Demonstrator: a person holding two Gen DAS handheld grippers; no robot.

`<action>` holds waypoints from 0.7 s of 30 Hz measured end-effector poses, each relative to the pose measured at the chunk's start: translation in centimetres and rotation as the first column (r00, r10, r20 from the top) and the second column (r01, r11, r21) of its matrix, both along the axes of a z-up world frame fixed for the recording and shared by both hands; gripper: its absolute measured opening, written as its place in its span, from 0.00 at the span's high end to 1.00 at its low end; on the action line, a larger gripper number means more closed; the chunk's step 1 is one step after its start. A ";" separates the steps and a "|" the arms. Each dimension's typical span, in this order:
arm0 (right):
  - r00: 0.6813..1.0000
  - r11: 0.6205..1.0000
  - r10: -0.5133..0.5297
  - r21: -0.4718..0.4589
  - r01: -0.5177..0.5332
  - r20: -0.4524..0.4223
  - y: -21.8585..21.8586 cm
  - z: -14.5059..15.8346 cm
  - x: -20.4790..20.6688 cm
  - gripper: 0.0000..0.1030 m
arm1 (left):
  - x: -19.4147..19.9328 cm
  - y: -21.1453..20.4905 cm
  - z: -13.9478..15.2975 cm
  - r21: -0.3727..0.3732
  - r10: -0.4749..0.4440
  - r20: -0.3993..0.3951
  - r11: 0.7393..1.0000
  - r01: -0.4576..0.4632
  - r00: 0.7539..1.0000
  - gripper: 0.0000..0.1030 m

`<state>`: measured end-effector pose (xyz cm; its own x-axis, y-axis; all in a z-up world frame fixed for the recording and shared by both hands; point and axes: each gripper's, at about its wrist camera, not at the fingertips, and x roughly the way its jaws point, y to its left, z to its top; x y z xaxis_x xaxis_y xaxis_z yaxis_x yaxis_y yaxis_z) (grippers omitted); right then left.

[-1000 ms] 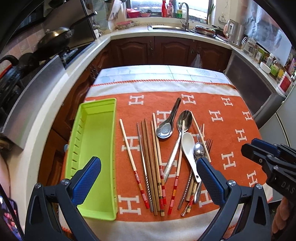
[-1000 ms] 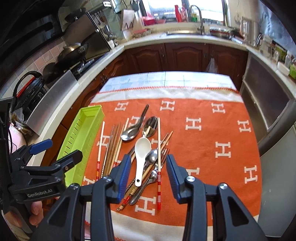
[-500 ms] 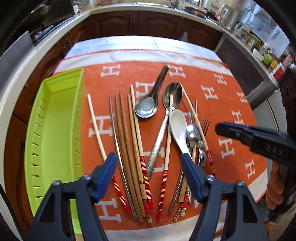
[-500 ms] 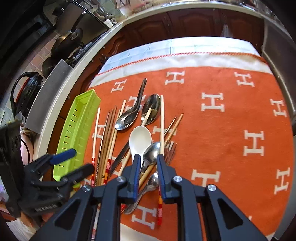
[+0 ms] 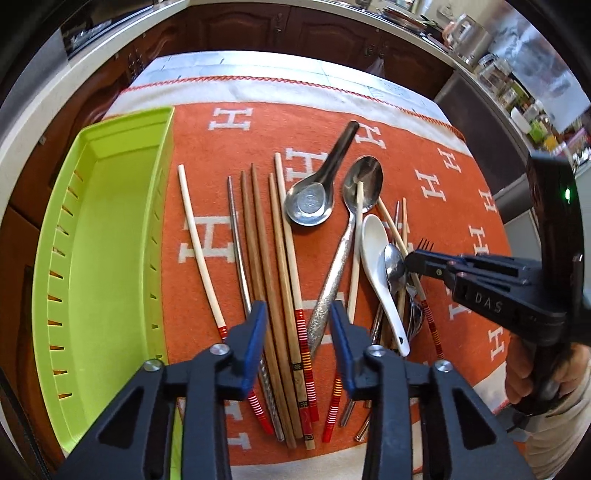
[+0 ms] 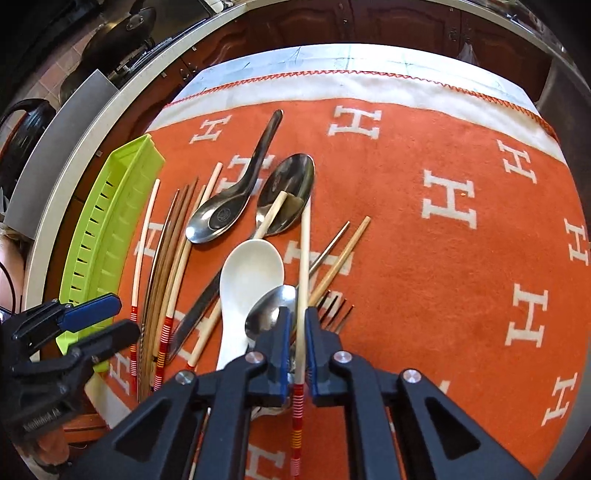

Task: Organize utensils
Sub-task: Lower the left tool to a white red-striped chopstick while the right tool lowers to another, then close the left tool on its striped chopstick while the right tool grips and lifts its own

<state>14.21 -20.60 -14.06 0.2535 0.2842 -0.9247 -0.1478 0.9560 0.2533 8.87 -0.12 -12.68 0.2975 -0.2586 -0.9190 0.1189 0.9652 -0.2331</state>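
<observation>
— Since a second ago, what has been changed?
— Both grippers have been lowered; the left gripper point(image 5: 297, 334) is closing over brown chopsticks point(image 5: 271, 295), and the right gripper point(image 6: 297, 343) is clamped on a pale, red-banded chopstick point(image 6: 303, 280) on the orange cloth point(image 6: 424, 258).

Home kitchen: wooden cabinets point(image 5: 295, 29), pan point(image 6: 122, 33) (on stove), countertop point(image 6: 66, 155).

Bright daylight, seemingly from far windows; spoons glare; fisheye bends dark edges.
</observation>
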 end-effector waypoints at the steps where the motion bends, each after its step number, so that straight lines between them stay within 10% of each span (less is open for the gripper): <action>1: 1.000 1.000 0.000 0.004 0.000 0.003 0.0 0.0 0.0 0.96 | 0.2 0.3 -0.1 -0.012 0.007 -0.007 1.000 -0.007 1.000 0.77; 10: 0.998 0.988 -0.063 0.140 0.064 -0.010 -1.8 0.6 -1.0 1.00 | 2.3 2.3 -0.6 -0.087 0.081 -0.079 0.992 -0.088 0.994 0.89; 21: 0.998 0.967 -0.064 0.246 0.060 0.007 -1.8 1.7 -2.6 1.00 | 3.4 2.5 -2.8 0.162 0.204 -0.139 0.970 -0.181 0.969 0.89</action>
<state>11.64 -22.40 -12.36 0.2907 0.4851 -0.8247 -0.0956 0.8724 0.4794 12.24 2.34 -15.52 0.1806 -0.0689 -0.9811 -0.0983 0.9913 -0.0877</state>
